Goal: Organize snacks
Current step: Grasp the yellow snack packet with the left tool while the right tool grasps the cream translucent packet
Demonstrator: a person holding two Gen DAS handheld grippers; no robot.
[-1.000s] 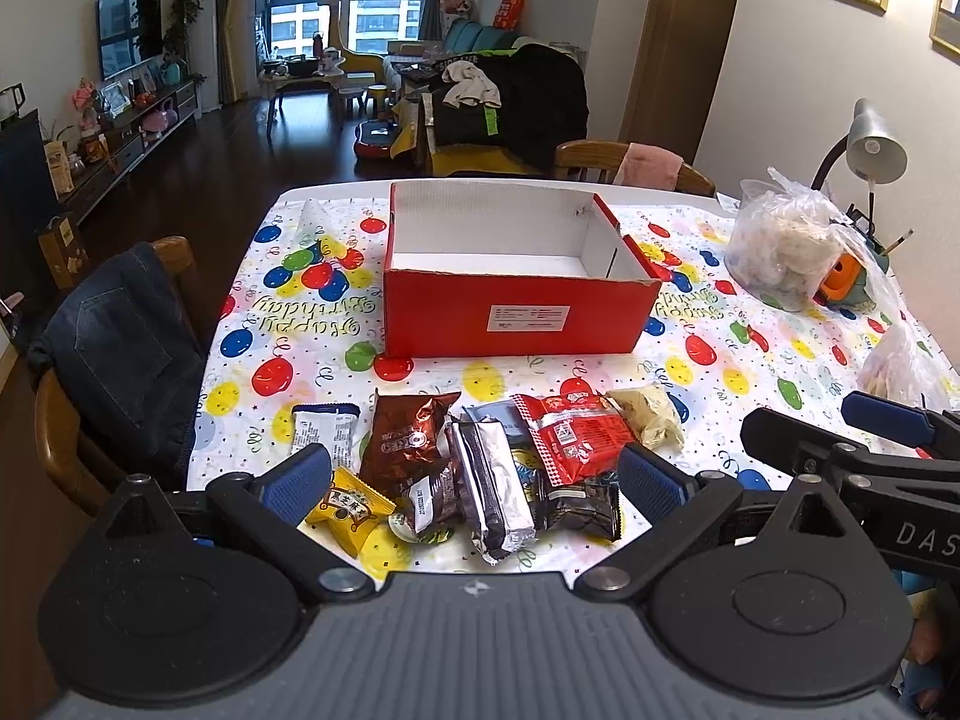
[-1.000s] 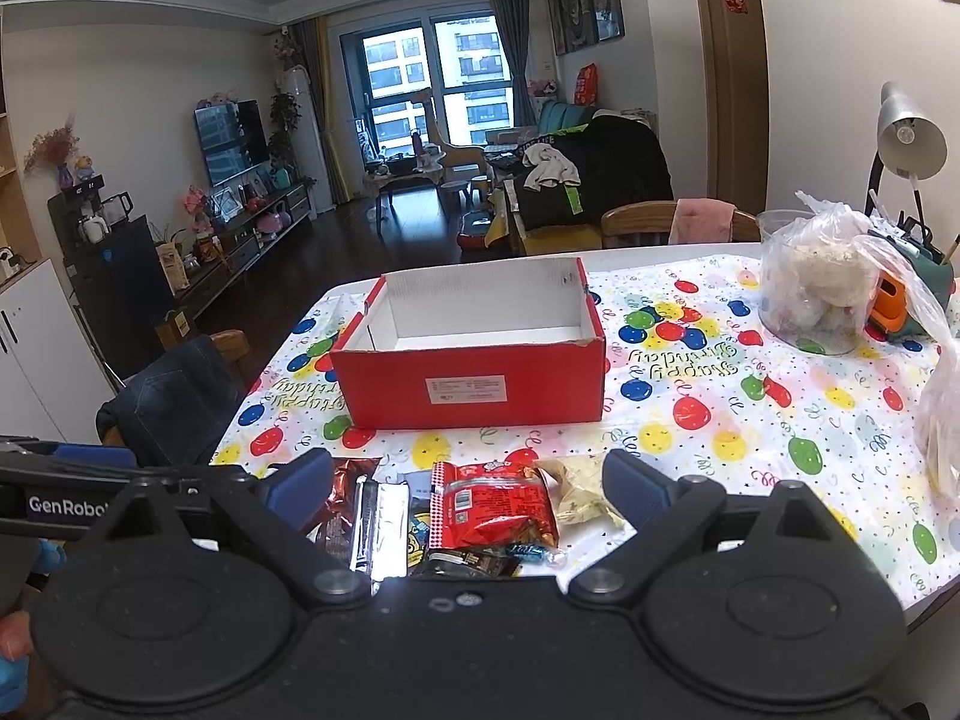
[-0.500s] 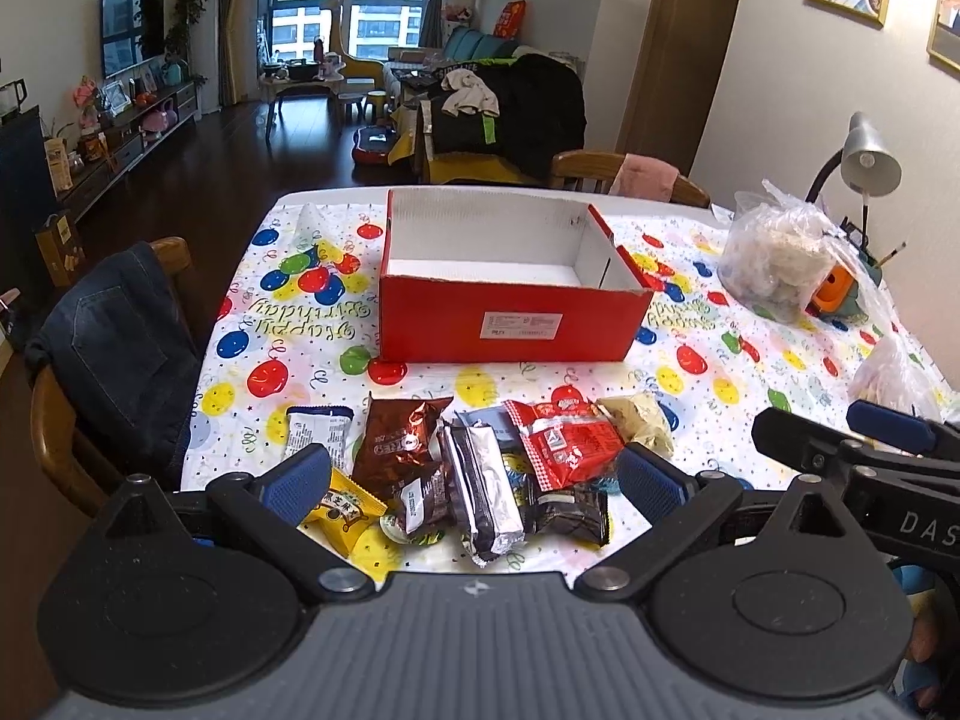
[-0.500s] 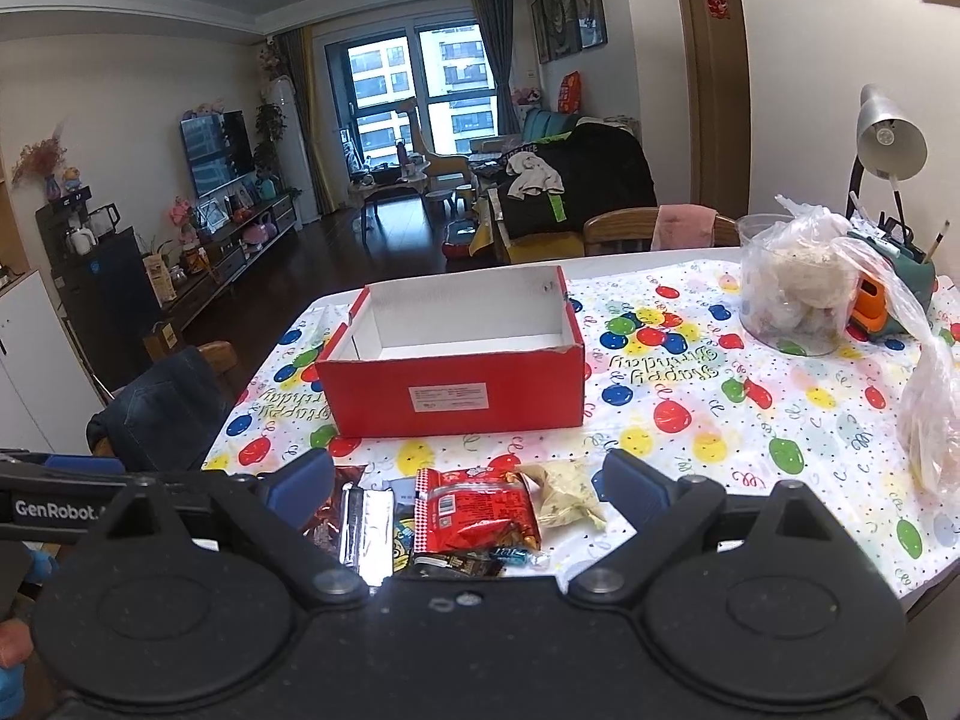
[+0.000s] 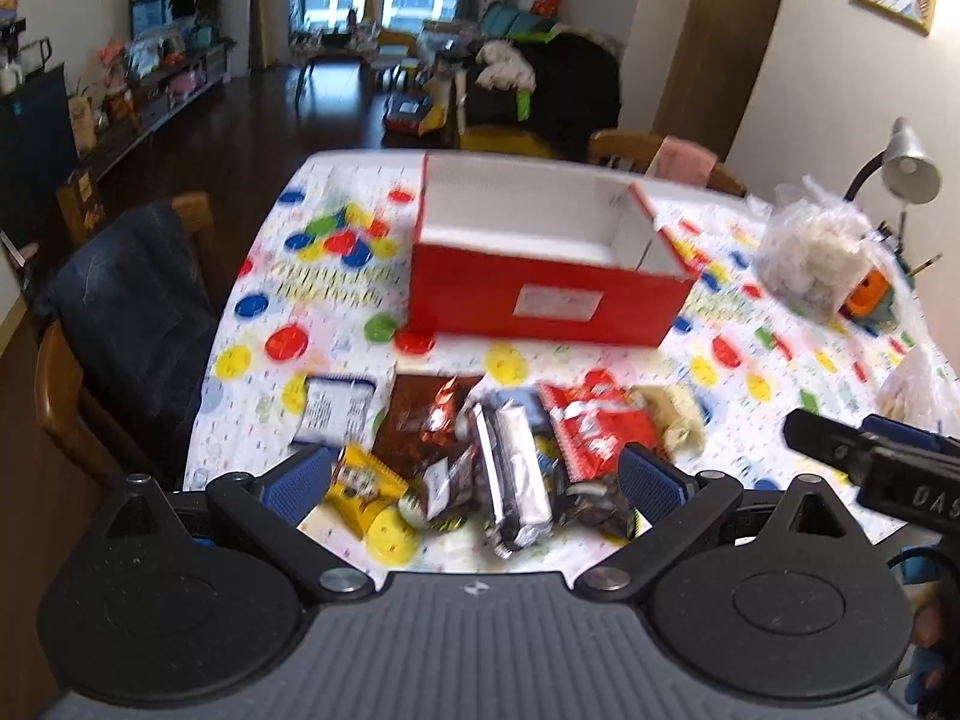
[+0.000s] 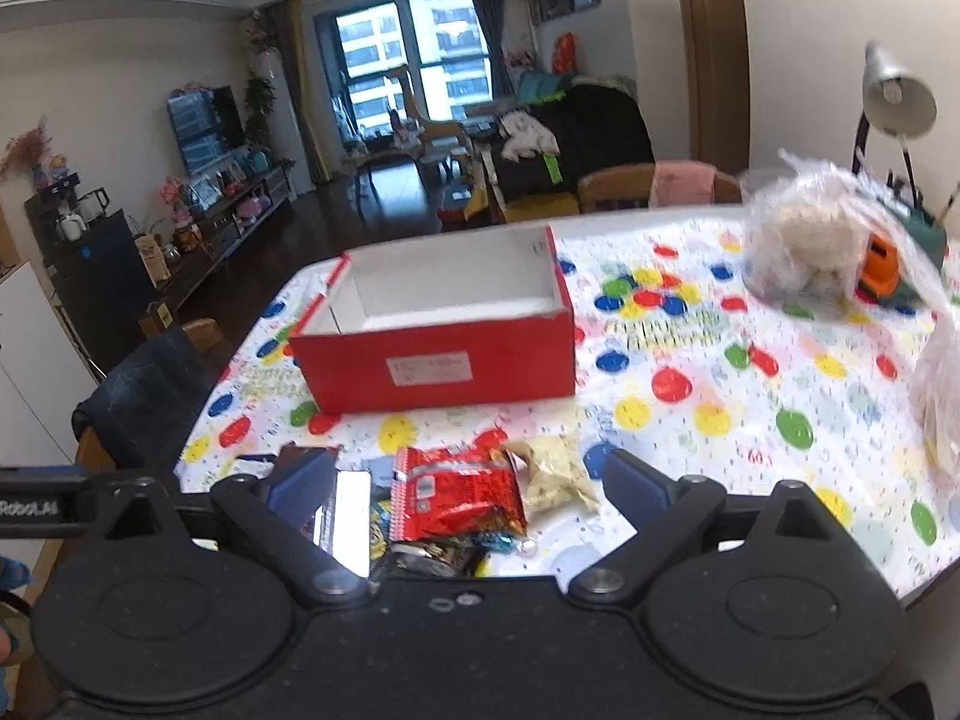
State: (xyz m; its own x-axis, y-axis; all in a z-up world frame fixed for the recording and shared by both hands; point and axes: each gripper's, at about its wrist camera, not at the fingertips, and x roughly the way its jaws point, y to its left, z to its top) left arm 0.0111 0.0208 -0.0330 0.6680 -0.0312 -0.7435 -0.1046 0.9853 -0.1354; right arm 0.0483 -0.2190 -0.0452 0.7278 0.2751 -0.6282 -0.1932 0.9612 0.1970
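An open red box (image 5: 540, 276) (image 6: 441, 333) with a white inside sits mid-table, with nothing visible in it. In front of it lies a heap of snack packets: a red packet (image 5: 600, 429) (image 6: 459, 498), a brown one (image 5: 423, 426), a silver bar (image 5: 516, 474), a yellow packet (image 5: 363, 489), a white-blue packet (image 5: 333, 408) and a pale pouch (image 5: 675, 420) (image 6: 555, 474). My left gripper (image 5: 474, 489) hangs open above the heap's near edge, holding nothing. Over the red packet, my right gripper (image 6: 465, 489) is open too. The right gripper's side (image 5: 870, 462) shows in the left wrist view.
A balloon-print cloth (image 5: 336, 312) covers the table. Clear bags of pale food (image 5: 816, 252) (image 6: 804, 240) and a desk lamp (image 6: 897, 99) stand at the far right. A chair with a dark jacket (image 5: 126, 312) is at the left edge, another chair (image 5: 654, 156) behind.
Both views have shifted slightly and blurred, so both grippers are moving. The snacks look a little nearer and larger. Nothing has been picked up; the box and packets lie where they were.
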